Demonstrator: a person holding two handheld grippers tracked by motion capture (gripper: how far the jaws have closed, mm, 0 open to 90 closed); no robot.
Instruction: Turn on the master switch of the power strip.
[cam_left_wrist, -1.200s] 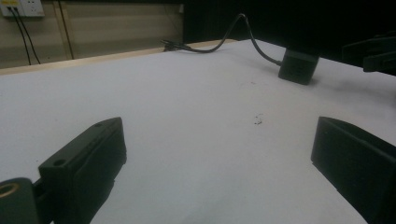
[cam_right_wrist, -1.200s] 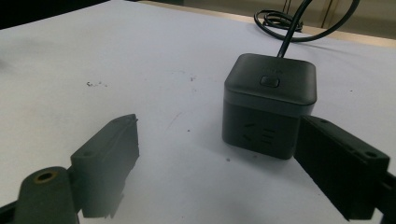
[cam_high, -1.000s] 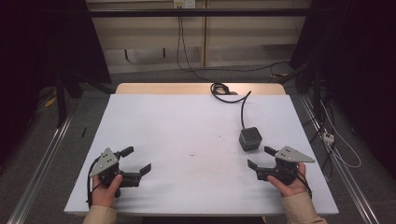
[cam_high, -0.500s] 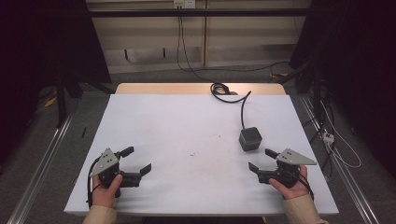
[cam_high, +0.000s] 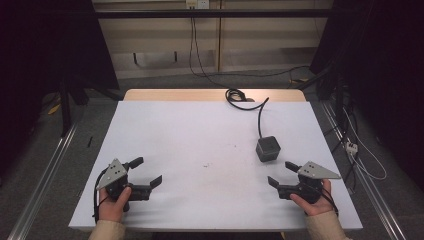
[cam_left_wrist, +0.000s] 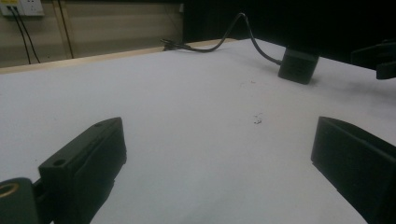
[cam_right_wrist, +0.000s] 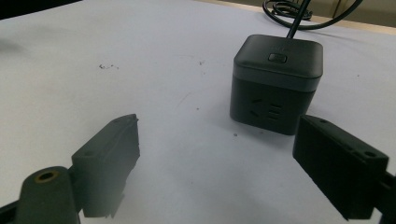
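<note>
A dark grey cube power socket (cam_high: 267, 148) sits on the white table top (cam_high: 200, 135), right of centre, and its black cable (cam_high: 260, 117) runs back to a coil (cam_high: 237, 96) at the far edge. My right gripper (cam_high: 280, 173) rests near the front right, just in front of the cube and apart from it, open and empty. In the right gripper view the cube (cam_right_wrist: 275, 79) stands beyond the spread jaws of my right gripper (cam_right_wrist: 217, 128). My left gripper (cam_high: 147, 171) lies at the front left, open with nothing in it. The left gripper view shows my left gripper (cam_left_wrist: 218, 130) over bare table, with the cube (cam_left_wrist: 298, 64) far off.
A few small dark specks (cam_high: 206, 165) mark the middle of the table. A wooden strip (cam_high: 175, 95) edges the far side. Metal rails (cam_high: 45, 165) run along the floor on both sides, with loose cables (cam_high: 360, 155) at the right.
</note>
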